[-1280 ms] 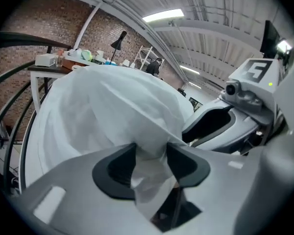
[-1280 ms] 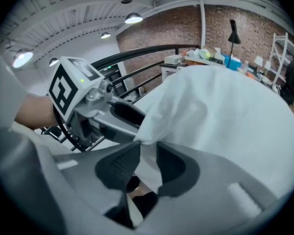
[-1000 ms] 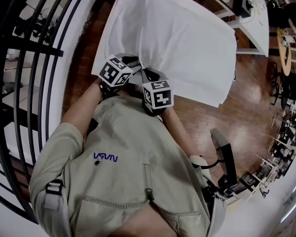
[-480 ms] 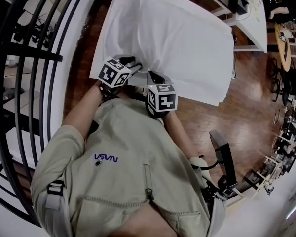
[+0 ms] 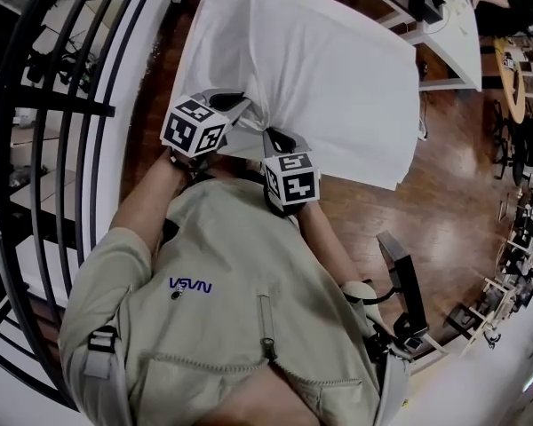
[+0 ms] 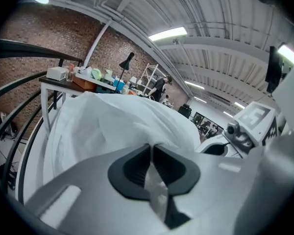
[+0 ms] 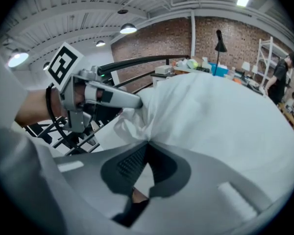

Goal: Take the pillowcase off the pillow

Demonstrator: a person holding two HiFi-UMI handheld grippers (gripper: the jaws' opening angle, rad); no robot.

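While the white pillowcase [image 5: 338, 69] is spread out ahead of the person, above the wood floor [image 5: 426, 211], its near corner is gathered into a bunch right at the two grippers. What it's resting on can't be told from any view.

L gripper [image 6: 151, 153]: jaws have just been closing, and a fold of the case's cloth is pinched tight btwn the dark pads. A strip of white fabric is seen running down thru the slit btwn them. In the head view it's held slightly higher & further left than the other gripper, at the bunched corner's left side.

R gripper [image 7: 146, 148]: jaws are pressed together on the same bunched corner, w/ cloth nipped at the pad tips; the rest of the case is seen billowing up & to the right of it.

Both grippers are held close together, just in front of the person's beige jacket [image 5: 240, 309]. A black curved railing [image 5: 62, 105] is seen at left, and a white table [image 5: 453, 34] w/ clutter at far right, beyond the case.
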